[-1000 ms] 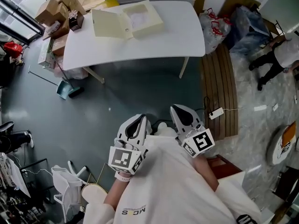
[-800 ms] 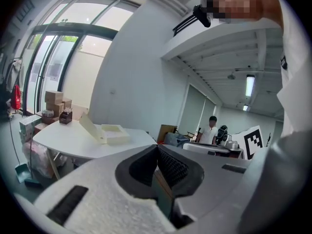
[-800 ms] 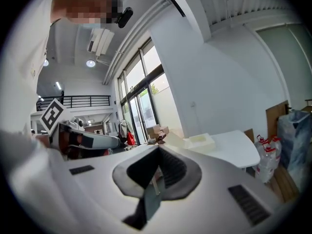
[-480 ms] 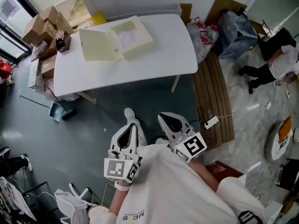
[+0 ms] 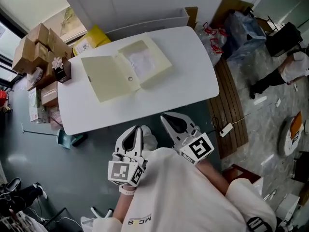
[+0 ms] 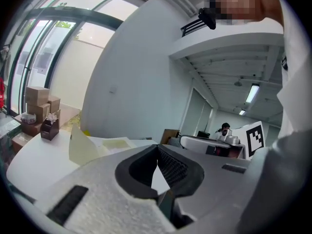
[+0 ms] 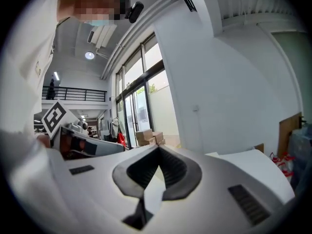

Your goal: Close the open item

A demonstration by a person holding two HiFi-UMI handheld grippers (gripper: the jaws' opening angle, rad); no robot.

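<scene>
nothing of the closing is done yet. the flat cream box [image 5: 120,67] lies wide open on the white table [image 5: 186,83], toward its far left part, with its lid [image 5: 107,77] folded out flat to the left of the tray, whose inside shows a pale sheet.

both claws are held close to the person's chest, short of the table's near edge and well apart from the box. the left gripper [image 5: 137,129] has its jaws pressed together at the tips with nothing between them - its own view [image 6: 157,155] shows only table and the raised edge of the lid beyond. the right gripper [image 7: 158,162] is likewise closed and empty, pointing out over the table.

what is left, as i judge it, is the whole job: reach across to the lid, get a jaw tip under or against its free left edge, swing it over the hinge and press it down on the tray - the lid looks thin and may flex.
</scene>
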